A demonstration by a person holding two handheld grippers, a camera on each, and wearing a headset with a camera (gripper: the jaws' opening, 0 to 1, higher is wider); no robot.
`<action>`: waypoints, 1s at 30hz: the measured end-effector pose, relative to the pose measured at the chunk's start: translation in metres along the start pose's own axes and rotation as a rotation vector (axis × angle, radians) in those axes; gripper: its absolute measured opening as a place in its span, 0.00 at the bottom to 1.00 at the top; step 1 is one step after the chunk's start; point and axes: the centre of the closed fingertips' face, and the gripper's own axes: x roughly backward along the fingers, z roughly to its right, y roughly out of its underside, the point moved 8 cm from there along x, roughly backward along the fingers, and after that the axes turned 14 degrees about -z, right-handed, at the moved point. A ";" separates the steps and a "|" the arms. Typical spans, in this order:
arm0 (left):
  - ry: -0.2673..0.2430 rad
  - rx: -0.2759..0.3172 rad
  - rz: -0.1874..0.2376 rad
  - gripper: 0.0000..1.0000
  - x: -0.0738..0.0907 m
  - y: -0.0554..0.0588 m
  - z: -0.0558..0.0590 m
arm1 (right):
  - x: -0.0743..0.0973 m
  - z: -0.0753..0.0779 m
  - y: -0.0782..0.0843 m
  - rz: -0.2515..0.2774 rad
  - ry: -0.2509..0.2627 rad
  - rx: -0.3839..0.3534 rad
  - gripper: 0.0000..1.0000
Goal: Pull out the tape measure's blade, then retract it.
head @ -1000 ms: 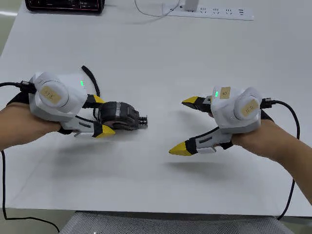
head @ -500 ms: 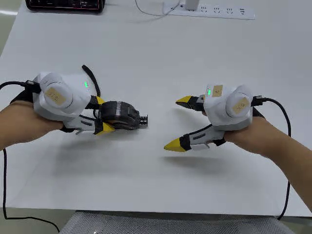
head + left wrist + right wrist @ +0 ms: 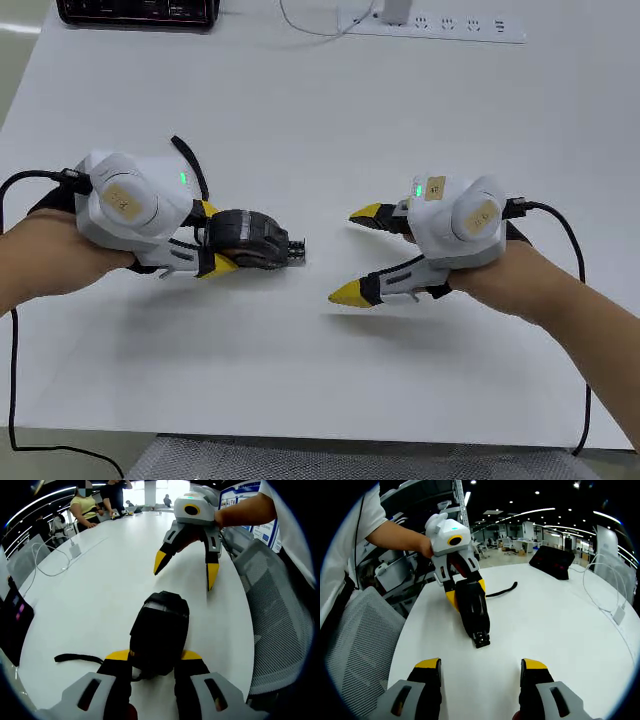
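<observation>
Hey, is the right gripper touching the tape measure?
Apart. In the head view, bare table shows between the right gripper and the tape measure; the right gripper view shows the same gap.

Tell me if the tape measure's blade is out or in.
In: the end hook sits tight against the tape measure; no blade extends from it.

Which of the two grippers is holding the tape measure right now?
The left gripper: its jaws are shut on the black tape measure. The right gripper is open and empty, apart from the tape measure.
</observation>
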 end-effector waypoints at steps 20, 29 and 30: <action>0.004 -0.005 -0.011 0.27 -0.001 0.000 -0.001 | -0.030 0.008 -0.016 0.017 0.007 0.082 0.42; 0.009 -0.002 -0.007 0.28 -0.001 0.001 -0.001 | -0.038 0.010 -0.022 0.032 0.000 0.111 0.32; 0.010 -0.002 -0.006 0.28 -0.001 0.001 -0.001 | -0.038 0.009 -0.022 0.030 -0.001 0.115 0.31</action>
